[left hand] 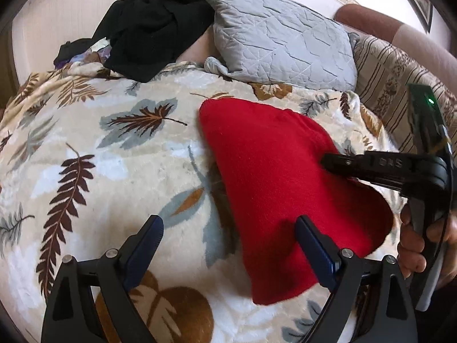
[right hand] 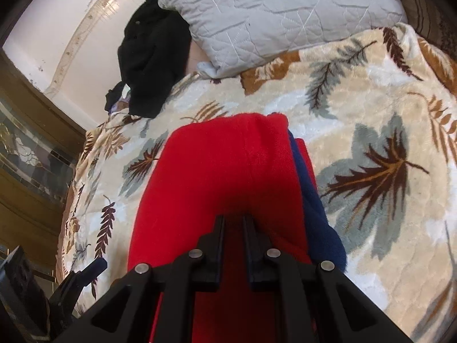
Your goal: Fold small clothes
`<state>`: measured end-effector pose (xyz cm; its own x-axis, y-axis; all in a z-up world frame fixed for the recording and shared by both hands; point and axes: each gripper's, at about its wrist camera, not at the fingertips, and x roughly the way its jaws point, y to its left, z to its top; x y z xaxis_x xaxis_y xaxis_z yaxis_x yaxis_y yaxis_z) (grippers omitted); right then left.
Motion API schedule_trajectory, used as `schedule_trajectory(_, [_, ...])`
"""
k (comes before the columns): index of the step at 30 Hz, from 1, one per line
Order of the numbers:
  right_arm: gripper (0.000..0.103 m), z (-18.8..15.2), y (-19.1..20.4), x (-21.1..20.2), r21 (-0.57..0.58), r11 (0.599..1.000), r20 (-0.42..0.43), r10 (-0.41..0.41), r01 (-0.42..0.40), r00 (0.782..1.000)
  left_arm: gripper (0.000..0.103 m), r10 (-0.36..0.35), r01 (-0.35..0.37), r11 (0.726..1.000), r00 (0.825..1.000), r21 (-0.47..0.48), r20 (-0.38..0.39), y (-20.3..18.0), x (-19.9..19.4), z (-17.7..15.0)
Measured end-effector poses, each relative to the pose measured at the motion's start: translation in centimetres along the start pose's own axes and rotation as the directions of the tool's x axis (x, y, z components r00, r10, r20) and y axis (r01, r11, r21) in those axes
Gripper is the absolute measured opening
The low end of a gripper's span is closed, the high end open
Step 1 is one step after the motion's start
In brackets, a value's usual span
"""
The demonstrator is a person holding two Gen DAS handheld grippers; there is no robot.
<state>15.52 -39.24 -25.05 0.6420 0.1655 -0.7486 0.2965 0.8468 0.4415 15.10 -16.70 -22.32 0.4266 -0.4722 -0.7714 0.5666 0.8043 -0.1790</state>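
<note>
A red fleece garment [left hand: 271,171] lies folded on the leaf-patterned blanket [left hand: 114,157], and a dark blue layer [right hand: 314,200] shows along its right edge in the right wrist view. My right gripper [right hand: 234,220] is shut on the near part of the red garment [right hand: 228,165]. The left wrist view shows that gripper [left hand: 328,163] from the side, pinching the cloth's right edge. My left gripper [left hand: 228,223] stands wide open just above the blanket. Its right finger is over the garment's near left edge, and its pads do not press on the cloth. One of its fingers [right hand: 94,265] appears at the lower left.
A grey quilted pillow [left hand: 285,43] and a heap of black clothes [left hand: 154,25] lie at the far end of the bed. A striped cushion [left hand: 394,71] is at the right. A hand [left hand: 420,245] grips the right tool. A wooden glass-fronted cabinet [right hand: 28,157] stands beyond the bed's left edge.
</note>
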Motion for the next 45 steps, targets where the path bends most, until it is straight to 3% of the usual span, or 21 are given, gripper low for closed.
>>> schedule_trajectory(4, [0.017,-1.1,0.9,-3.0,-0.055,0.998,0.056,0.022,-0.019,0.998,0.093,0.048,-0.049,0.999,0.998,0.015,0.042,-0.3,-1.4,-0.3])
schedule_trajectory(9, [0.017,-2.6,1.2,-4.9,-0.074,0.997,0.063,0.023,-0.018,0.998,0.093,0.093,-0.098,0.992,0.993,0.074,0.068,-1.1,-2.7,-1.0])
schedule_trajectory(13, [0.017,-4.1,0.4,-3.9,-0.055,0.998,-0.011,-0.025,0.025,1.0,0.093,0.085,-0.086,0.993,0.996,0.082,0.016,-1.1,-1.8,-1.6])
schedule_trajectory(16, [0.016,-4.7,-0.7,-1.6,-0.016,0.999,-0.108,-0.051,0.05,0.993,0.093,0.156,-0.152,0.981,0.987,0.117,-0.023,-1.3,-0.1,-2.2])
schedule_trajectory(19, [0.018,-4.4,-0.2,-2.6,-0.031,0.999,-0.068,-0.039,0.037,0.997,0.093,0.164,-0.164,0.978,0.986,0.131,0.013,-1.4,-0.7,-2.3])
schedule_trajectory(25, [0.017,-3.9,1.5,-5.5,-0.067,0.997,0.061,0.053,-0.049,0.997,0.093,0.242,-0.255,0.958,0.964,0.134,0.106,-1.2,-2.9,-1.8])
schedule_trajectory(26, [0.02,-4.0,1.9,-5.9,-0.076,0.996,0.081,0.056,-0.05,0.995,0.093,0.253,-0.268,0.955,0.96,0.13,0.124,-1.1,-3.3,-1.7])
schedule_trajectory(29, [0.043,-4.1,2.4,-6.8,-0.072,0.995,0.124,0.082,-0.073,0.989,0.093,0.283,-0.306,0.943,0.944,0.133,0.167,-1.1,-4.3,-1.6])
schedule_trajectory(30, [0.067,-4.2,2.5,-7.1,-0.065,0.995,0.14,0.088,-0.079,0.986,0.093,0.293,-0.318,0.938,0.939,0.136,0.179,-1.1,-4.6,-1.5])
schedule_trajectory(31, [0.075,-4.5,2.5,-7.6,-0.057,0.995,0.171,0.087,-0.078,0.981,0.093,0.299,-0.327,0.935,0.935,0.139,0.189,-1.1,-4.9,-1.5])
schedule_trajectory(34, [0.075,-4.7,2.8,-8.9,-0.069,0.995,0.227,0.092,-0.078,0.97,0.093,0.316,-0.351,0.925,0.923,0.144,0.219,-1.1,-5.6,-1.6])
schedule_trajectory(37, [0.075,-4.8,2.5,-9.8,-0.054,0.994,0.259,0.104,-0.093,0.96,0.093,0.313,-0.348,0.928,0.922,0.132,0.229,-0.9,-6.2,-1.7])
schedule_trajectory(45, [0.075,-4.8,2.3,-9.8,-0.039,0.994,0.264,0.112,-0.106,0.958,0.093,0.299,-0.329,0.94,0.923,0.092,0.244,0.0,-6.9,-1.4])
